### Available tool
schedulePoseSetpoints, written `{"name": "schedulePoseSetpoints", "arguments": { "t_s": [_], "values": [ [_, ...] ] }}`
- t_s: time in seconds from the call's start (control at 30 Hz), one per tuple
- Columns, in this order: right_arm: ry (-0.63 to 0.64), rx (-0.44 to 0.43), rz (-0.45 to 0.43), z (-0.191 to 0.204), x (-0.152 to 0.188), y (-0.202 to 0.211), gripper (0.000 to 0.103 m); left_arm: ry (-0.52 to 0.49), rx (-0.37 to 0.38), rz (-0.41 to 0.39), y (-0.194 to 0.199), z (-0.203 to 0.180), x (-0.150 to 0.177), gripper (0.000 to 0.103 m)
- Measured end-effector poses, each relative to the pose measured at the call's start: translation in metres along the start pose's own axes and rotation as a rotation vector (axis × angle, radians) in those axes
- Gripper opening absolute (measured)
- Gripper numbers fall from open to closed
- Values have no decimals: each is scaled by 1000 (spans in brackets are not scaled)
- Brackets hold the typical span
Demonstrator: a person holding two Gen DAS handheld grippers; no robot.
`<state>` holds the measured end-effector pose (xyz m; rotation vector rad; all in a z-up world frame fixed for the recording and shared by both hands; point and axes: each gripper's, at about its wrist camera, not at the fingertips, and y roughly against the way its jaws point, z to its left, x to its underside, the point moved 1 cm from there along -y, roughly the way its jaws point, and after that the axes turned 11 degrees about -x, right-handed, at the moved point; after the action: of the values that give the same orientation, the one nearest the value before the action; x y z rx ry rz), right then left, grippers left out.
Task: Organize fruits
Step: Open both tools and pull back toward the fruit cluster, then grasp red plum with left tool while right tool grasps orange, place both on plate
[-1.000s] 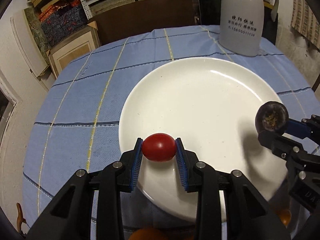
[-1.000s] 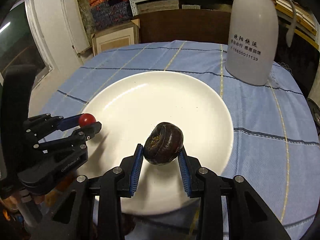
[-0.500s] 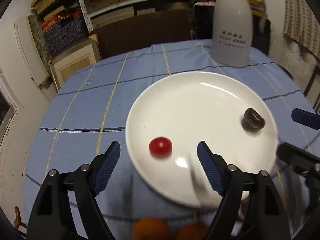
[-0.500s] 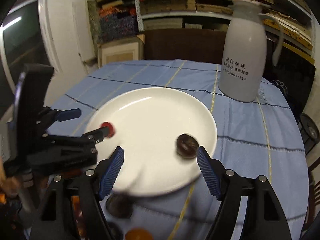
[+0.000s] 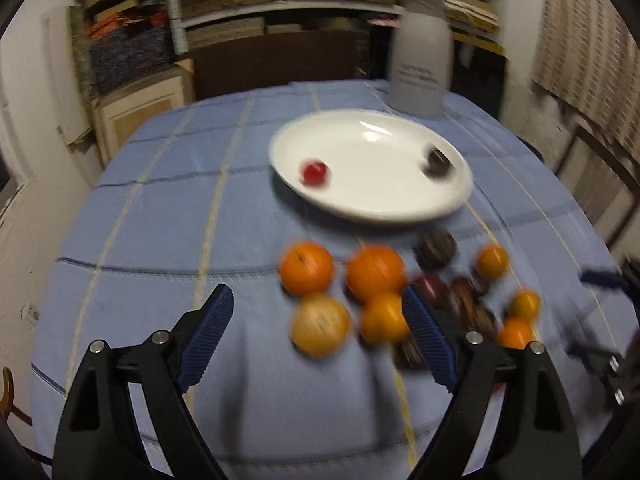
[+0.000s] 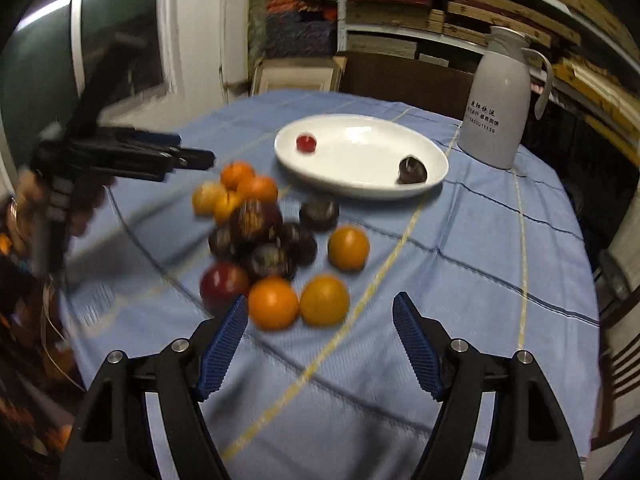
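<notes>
A white plate [image 5: 376, 208] [image 6: 360, 184] sits on the blue tablecloth. A small red tomato [image 5: 315, 173] [image 6: 306, 143] lies on its left side and a dark chestnut-like fruit [image 5: 437, 162] [image 6: 412, 171] on its right. In front of the plate lies a heap of oranges [image 5: 307, 267] [image 6: 273, 303], dark fruits [image 5: 435, 249] [image 6: 269, 258] and a red fruit [image 6: 224, 282]. My left gripper [image 5: 320, 344] is open and empty above the near oranges. My right gripper [image 6: 320, 344] is open and empty, near the front of the heap. The left gripper also shows in the right wrist view [image 6: 176, 158].
A white thermos jug [image 5: 421, 56] [image 6: 500, 100] stands behind the plate on the right. Shelves of stacked goods and a framed board line the back wall. A chair [image 6: 620, 320] stands at the table's right edge.
Both grippers opened, left the tomato and the dark fruit on the plate, and pulled back toward the near side, so the fruit heap has come into view.
</notes>
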<state>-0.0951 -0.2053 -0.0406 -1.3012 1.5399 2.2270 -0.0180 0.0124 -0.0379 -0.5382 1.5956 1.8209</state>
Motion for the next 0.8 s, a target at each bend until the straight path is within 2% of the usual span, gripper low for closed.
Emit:
{"name": "schedulePoseSetpoints", "arguments": {
  "t_s": [0.1,0.27,0.5,0.53,0.57,0.8],
  "values": [
    [6,14,48,-2,10,-7,73,-65,43,9,9,-19,20,84],
    [21,12,140,-19,15,-31,48,-126,96,31,14,-39,38,84],
    [87,-25,168,-16,0,-62,45,-138,139,62,11,-54,45,84],
    [89,-45,170,-15,-2,-64,37,-140,139,61,11,-56,45,85],
    [88,-57,170,-15,-4,-65,37,-142,141,56,12,-58,46,85],
    [21,-78,119,-30,1,-43,37,-184,197,43,20,-80,46,86]
  ]
}}
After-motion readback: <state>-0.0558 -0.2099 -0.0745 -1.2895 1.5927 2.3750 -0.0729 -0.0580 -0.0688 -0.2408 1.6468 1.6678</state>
